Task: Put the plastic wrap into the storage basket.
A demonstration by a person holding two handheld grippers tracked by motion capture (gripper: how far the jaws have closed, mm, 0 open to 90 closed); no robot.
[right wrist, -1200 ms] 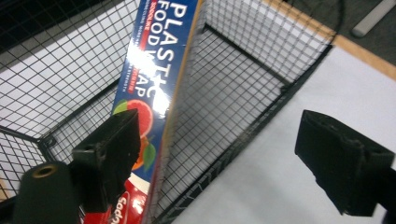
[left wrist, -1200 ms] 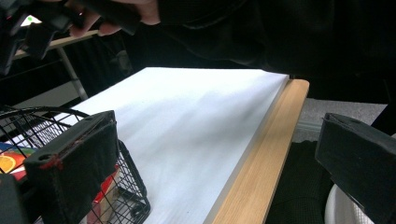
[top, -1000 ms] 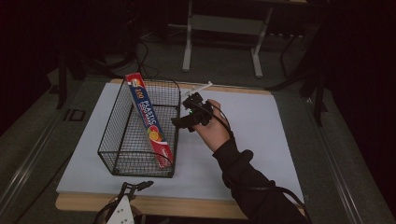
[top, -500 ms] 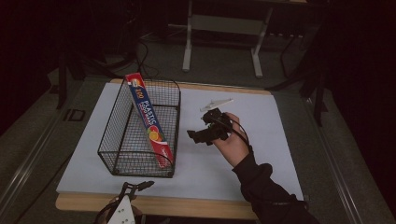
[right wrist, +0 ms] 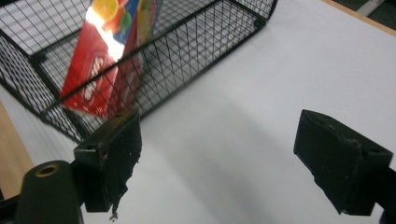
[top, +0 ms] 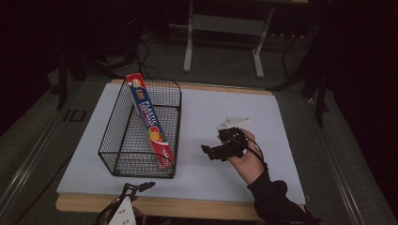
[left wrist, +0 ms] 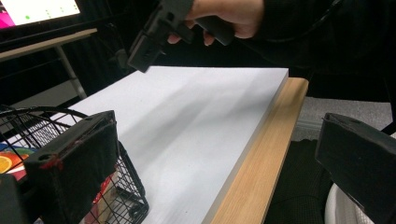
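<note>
A black wire basket (top: pixel 119 136) stands on the left of the white mat (top: pixel 225 112). A long red and blue plastic wrap box (top: pixel 150 119) leans inside it, its top end over the far rim. A hand holds my right gripper (top: pixel 210 152) low over the mat, to the right of the basket and apart from it. Its jaws stand wide open, pointing toward the basket (right wrist: pixel 187 51) and box (right wrist: pixel 107 60), with nothing between them (right wrist: pixel 226 154). My left gripper (top: pixel 137 186) waits at the table's front edge, open and empty (left wrist: pixel 215 163), near the basket's corner (left wrist: pixel 126 186).
The mat lies on a wooden table whose front strip (left wrist: pixel 261 158) runs past my left gripper. In the left gripper view the hand with the other gripper (left wrist: pixel 159 32) hovers above the mat. A metal stand (top: pixel 225 28) stands on the floor beyond the table.
My right gripper has drawn back from the basket's right rim, moving right and toward the front edge, and now sits lower over the mat. The box and the left gripper stay put.
</note>
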